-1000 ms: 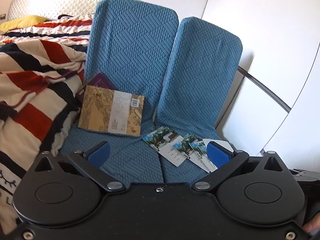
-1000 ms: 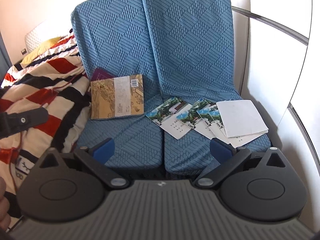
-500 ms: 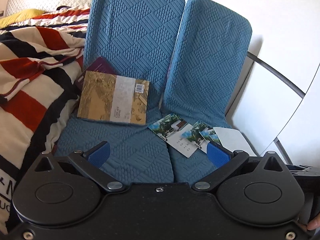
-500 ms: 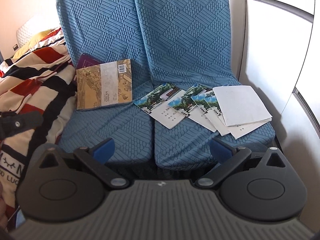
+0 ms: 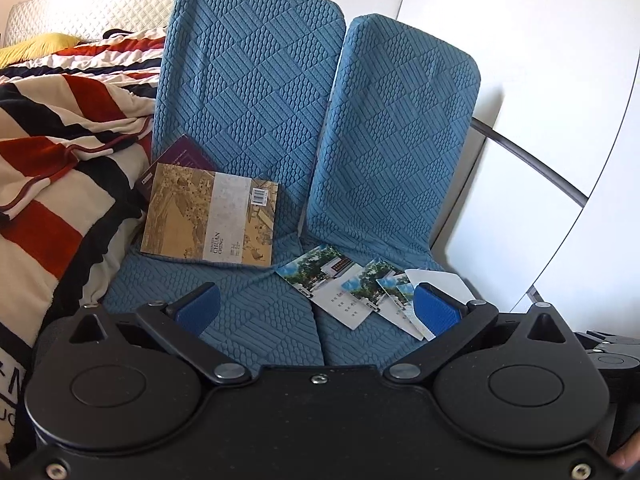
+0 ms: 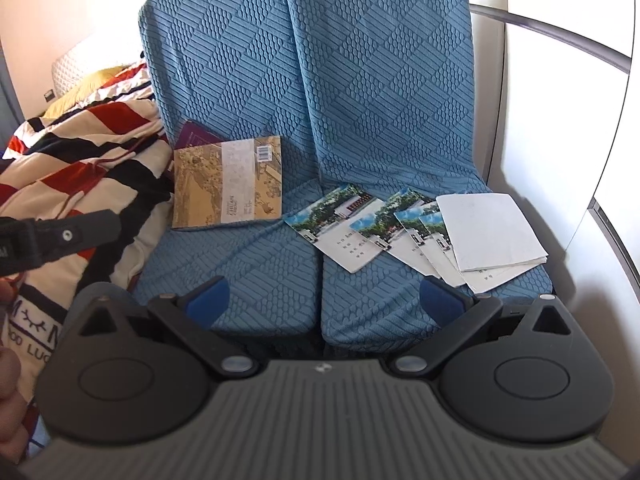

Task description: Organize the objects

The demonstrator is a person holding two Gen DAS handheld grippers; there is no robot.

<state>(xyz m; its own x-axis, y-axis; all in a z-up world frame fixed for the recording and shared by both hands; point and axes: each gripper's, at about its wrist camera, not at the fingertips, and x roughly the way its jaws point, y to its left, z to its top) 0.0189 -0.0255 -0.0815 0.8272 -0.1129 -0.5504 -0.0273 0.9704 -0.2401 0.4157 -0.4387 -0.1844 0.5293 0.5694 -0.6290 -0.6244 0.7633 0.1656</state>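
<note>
- The right gripper (image 6: 324, 300) hangs spread wide and empty above the front edge of the blue double seat (image 6: 240, 276); the left gripper (image 5: 318, 306) is likewise spread and empty, also short of the seat's front.
- The fanned booklets (image 6: 400, 232) lie flat on the right-hand cushion, straight ahead of the right gripper and a little to its right, the nearest corners just past its right fingertip.
- The fan runs left to right across the cushion, each booklet turned at a slant, with a plain white booklet (image 6: 490, 232) on top at the right end.
- The tan book (image 6: 228, 184) lies on the left cushion over a purple book (image 6: 192, 132), beside the striped blanket (image 6: 80, 160); from the left wrist view it sits ahead and to the left.
- By position, the right gripper looks nearer the booklets, the left nearer the tan book.
- How many booklets are in the fan is hard to tell; probably five.
</note>
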